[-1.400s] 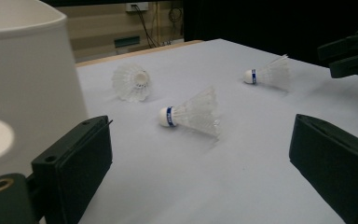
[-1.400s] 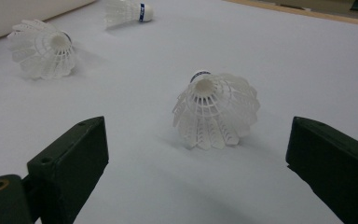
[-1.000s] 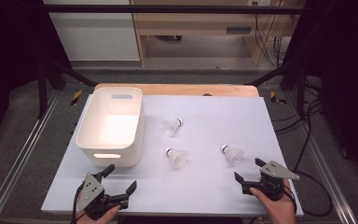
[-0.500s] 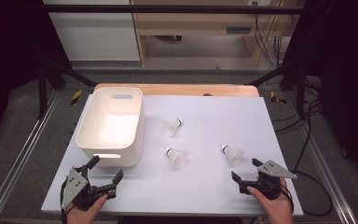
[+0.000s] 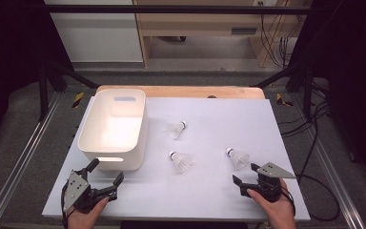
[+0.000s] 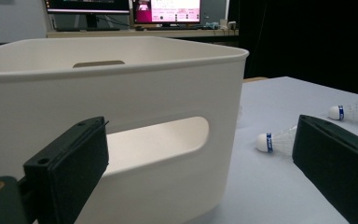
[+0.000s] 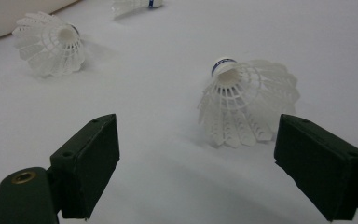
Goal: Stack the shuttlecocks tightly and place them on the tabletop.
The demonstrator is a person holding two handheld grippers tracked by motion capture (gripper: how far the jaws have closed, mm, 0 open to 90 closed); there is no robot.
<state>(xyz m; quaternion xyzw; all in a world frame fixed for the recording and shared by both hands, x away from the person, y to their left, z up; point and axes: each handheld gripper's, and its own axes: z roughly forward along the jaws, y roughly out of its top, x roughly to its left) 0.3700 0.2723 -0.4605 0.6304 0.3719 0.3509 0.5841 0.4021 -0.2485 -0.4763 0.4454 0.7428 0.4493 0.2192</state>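
Three white shuttlecocks lie on the white board: one at the back (image 5: 176,129), one in the middle (image 5: 180,161), one at the right (image 5: 238,158). My right gripper (image 5: 245,174) sits low just in front of the right shuttlecock (image 7: 247,102). Its jaws have just been closing a little but stand open, with nothing between them (image 7: 200,144). My left gripper (image 5: 107,170) is open at the front left, facing the near wall of the white bin (image 6: 121,93). The middle shuttlecock (image 6: 275,140) lies to the right of that bin.
The white bin (image 5: 112,162) stands on the left half of the board, nothing visible inside it. Black frame bars and cables run along both sides of the table. A wooden strip (image 5: 181,90) edges the board's far side.
My left gripper has slid to the left along the board's front edge and now faces the bin's near wall. The right hand has stayed in place.
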